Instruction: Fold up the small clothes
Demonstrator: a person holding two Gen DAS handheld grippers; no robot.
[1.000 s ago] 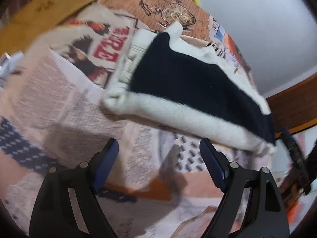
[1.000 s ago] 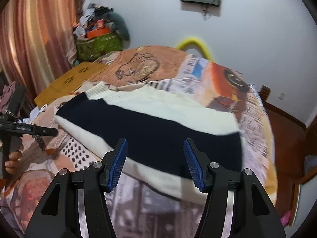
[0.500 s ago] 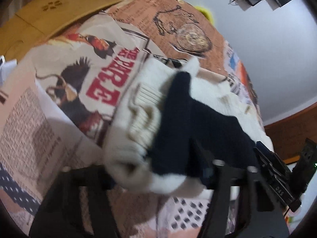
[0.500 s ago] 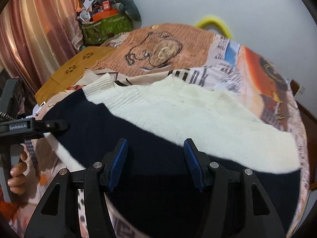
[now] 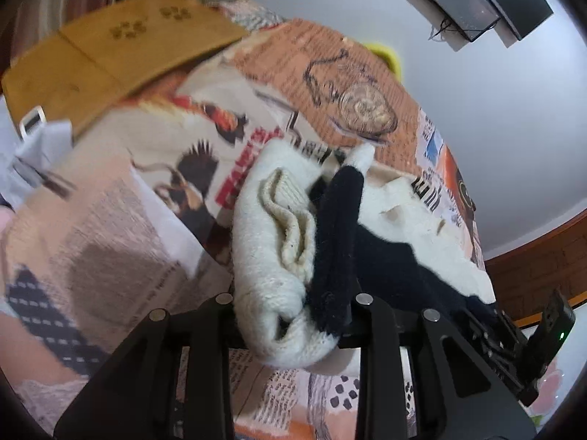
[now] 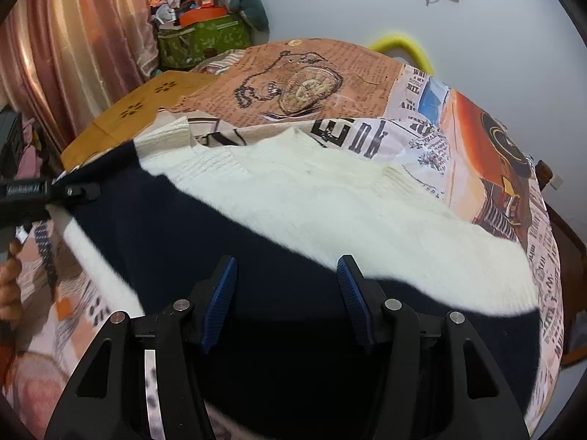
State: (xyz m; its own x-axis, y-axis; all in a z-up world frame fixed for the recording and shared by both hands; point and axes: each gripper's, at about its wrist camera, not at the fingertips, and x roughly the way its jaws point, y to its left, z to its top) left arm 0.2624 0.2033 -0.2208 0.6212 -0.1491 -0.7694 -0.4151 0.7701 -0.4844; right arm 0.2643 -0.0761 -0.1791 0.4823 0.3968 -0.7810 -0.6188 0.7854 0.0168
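The left gripper [image 5: 293,304], jaws just closing, clamped the bunched sweater [image 6: 312,198] corner at 6 o'clock, while the right gripper [image 6: 286,300] hovered half-wide over the sweater spread across the bedspread [image 6: 422,110].

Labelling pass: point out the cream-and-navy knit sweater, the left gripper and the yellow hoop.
cream-and-navy knit sweater [image 6: 330,205], right wrist view, cream band.
left gripper [image 5: 293,302], left wrist view, between fingertips, bunched knit there.
yellow hoop [image 6: 400,42], right wrist view, arch top.
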